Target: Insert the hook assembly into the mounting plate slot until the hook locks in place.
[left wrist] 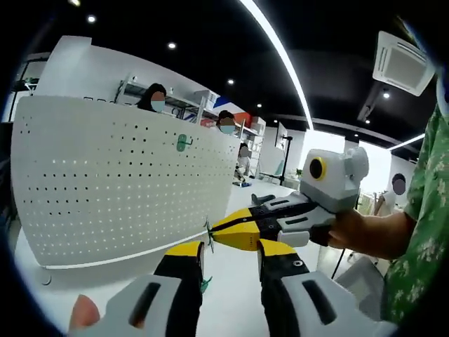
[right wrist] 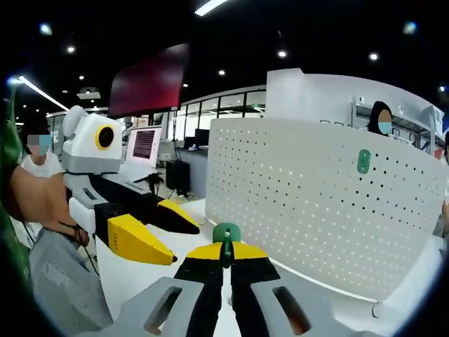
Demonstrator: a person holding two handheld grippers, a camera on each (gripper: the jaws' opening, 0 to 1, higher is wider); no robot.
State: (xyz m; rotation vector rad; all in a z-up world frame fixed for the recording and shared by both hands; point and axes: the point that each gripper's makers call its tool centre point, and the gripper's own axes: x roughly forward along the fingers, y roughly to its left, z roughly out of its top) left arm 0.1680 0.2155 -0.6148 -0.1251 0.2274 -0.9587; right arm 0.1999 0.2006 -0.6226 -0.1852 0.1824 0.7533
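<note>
A white perforated mounting plate (left wrist: 105,182) stands upright on the table, with one green hook (left wrist: 184,142) mounted on it high up. My right gripper (left wrist: 219,235) reaches in from the right, shut on a small green hook assembly (left wrist: 208,236) seen edge-on, a short way in front of the plate's lower edge. My left gripper (left wrist: 230,248) sits just below it, jaws open and nothing between them. In the right gripper view, the right gripper (right wrist: 226,250) pinches the green hook assembly (right wrist: 226,234). The plate (right wrist: 316,210) with its mounted hook (right wrist: 363,160) lies ahead to the right, and the left gripper (right wrist: 184,242) hovers at the left.
The white table (left wrist: 231,302) carries the plate. Seated people and shelves (left wrist: 203,105) are behind the plate. A person's forearm (left wrist: 372,235) and green patterned sleeve are at the right. A monitor (right wrist: 144,144) stands on a desk at the far left.
</note>
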